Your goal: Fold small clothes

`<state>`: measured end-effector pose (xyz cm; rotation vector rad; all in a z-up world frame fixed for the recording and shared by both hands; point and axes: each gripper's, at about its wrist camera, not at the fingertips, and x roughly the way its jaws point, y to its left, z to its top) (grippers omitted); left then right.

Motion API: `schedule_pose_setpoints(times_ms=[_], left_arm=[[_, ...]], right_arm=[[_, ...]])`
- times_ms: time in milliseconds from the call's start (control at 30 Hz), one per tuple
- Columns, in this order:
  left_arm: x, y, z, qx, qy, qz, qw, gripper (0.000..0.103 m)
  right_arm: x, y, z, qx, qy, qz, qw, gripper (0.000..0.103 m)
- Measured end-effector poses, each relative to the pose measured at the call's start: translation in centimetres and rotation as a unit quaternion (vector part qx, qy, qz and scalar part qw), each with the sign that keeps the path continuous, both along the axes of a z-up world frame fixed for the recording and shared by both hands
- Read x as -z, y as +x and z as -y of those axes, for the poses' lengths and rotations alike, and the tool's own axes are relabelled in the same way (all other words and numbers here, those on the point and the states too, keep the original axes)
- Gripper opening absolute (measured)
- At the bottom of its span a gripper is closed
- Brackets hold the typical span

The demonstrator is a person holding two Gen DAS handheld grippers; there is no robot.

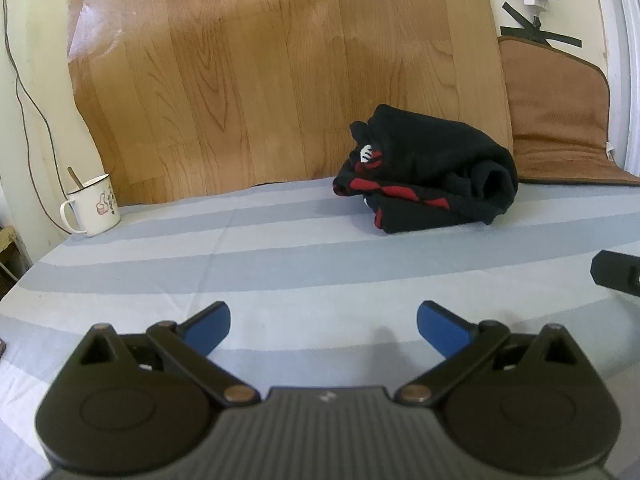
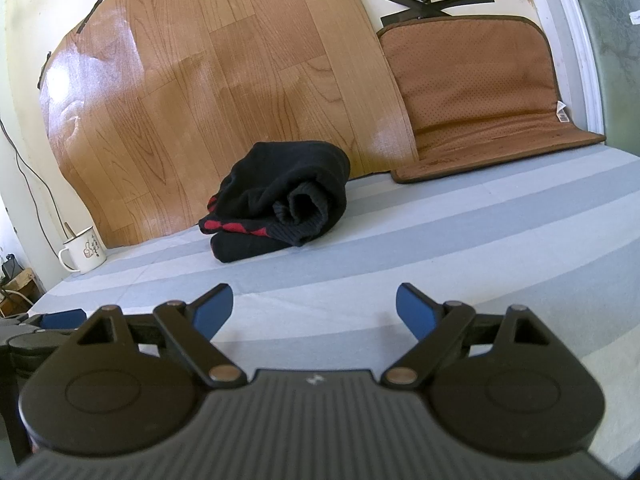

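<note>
A blue-and-white striped sheet (image 1: 280, 264) covers the work surface, with a broad bare stretch between the grippers and the back wall. A wood-grain panel (image 1: 280, 72) leans against that wall, and a brown padded mat (image 2: 480, 92) stands beside it to the right, its lower part lying flat on the sheet. The surface's left edge curves away just past a white enamel mug (image 1: 93, 207) with a utensil in it.

The folded black garment (image 1: 432, 168) with red diamond trim sits near the panel's foot, well apart from both grippers. The left gripper (image 1: 323, 330) has its blue-padded jaws spread wide and empty; the garment lies ahead and to its right. The right gripper (image 2: 314, 308) is likewise spread wide and empty, with the garment ahead and slightly to its left.
</note>
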<state>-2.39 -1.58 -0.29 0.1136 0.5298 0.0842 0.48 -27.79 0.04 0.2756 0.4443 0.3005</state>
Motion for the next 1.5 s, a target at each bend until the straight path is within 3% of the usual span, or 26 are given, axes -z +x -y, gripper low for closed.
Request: schedule_pose_setpoints(times_ms=[1500], left_arm=[[0.12,0.22,-0.22,-0.003,-0.007,-0.014,0.9999,0.103]], right_arm=[[0.00,0.08,-0.12,0.000,0.000,-0.001,1.000,0.091]])
